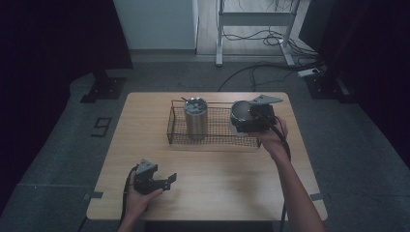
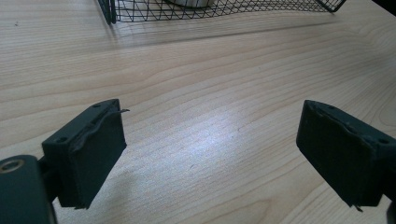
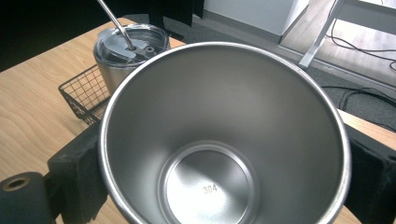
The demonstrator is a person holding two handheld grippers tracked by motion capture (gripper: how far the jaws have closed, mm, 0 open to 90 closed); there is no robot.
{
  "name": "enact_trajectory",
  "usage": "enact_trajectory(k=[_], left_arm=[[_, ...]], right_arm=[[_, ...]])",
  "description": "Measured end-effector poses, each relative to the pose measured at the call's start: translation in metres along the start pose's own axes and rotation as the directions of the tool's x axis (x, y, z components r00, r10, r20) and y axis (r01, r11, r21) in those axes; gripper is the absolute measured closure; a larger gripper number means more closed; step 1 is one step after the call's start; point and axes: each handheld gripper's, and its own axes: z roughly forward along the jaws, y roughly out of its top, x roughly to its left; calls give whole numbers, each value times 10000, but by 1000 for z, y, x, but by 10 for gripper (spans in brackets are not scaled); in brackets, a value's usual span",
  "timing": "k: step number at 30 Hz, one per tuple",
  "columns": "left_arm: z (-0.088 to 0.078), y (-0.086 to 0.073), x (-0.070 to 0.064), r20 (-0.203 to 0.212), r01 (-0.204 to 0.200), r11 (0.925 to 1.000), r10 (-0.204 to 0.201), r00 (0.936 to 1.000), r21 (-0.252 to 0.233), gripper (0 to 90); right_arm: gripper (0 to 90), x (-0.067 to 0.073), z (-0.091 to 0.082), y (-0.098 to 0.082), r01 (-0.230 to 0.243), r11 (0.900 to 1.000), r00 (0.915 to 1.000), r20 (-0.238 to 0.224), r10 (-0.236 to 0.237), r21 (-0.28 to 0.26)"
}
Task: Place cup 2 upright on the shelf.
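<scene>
An open, empty steel cup (image 1: 239, 110) hangs over the right end of a black wire basket (image 1: 217, 141), with my right gripper (image 1: 245, 121) shut on it. In the right gripper view the black pads (image 3: 77, 182) press on both sides of the cup (image 3: 224, 116). A lidded steel tumbler (image 1: 196, 118) with a metal straw stands upright in the left part of the basket, also seen as the tumbler (image 3: 126, 46) in the right gripper view. My left gripper (image 1: 167, 181) rests low at the table's near left, open and empty, with bare wood between its fingertips (image 2: 210, 154).
The wooden table (image 1: 217, 188) has bare room in front of the basket. Behind it on the grey floor are a white desk frame (image 1: 220, 34) and loose cables (image 1: 270, 67). Dark curtains flank both sides.
</scene>
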Motion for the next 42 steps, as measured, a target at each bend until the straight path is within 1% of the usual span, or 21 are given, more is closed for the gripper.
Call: enact_trajectory(k=[3,13,20,27,33,42], left_arm=[[0,0,0,16,1,10000,-1,10000,-11,81],[0,0,1,63,70,10000,-70,10000,-39,81],[1,0,-2,143,-25,10000,25,9999,7,80],[0,0,0,133,21,10000,-21,9999,-16,81],[2,-1,-2,170,-21,10000,21,9999,34,81],[2,-1,-2,171,-17,10000,16,9999,42,81]], right_arm=[[66,-2,3,1,29,10000,10000,61,-29,16],[66,-7,14,3,-128,9999,9998,168,126,73],[66,-11,22,4,-209,9996,9995,226,204,204],[66,-17,30,7,-307,9992,9990,319,298,274],[66,-20,37,8,-388,9989,9983,437,376,278],[66,-23,44,8,-415,9985,9982,449,399,349]])
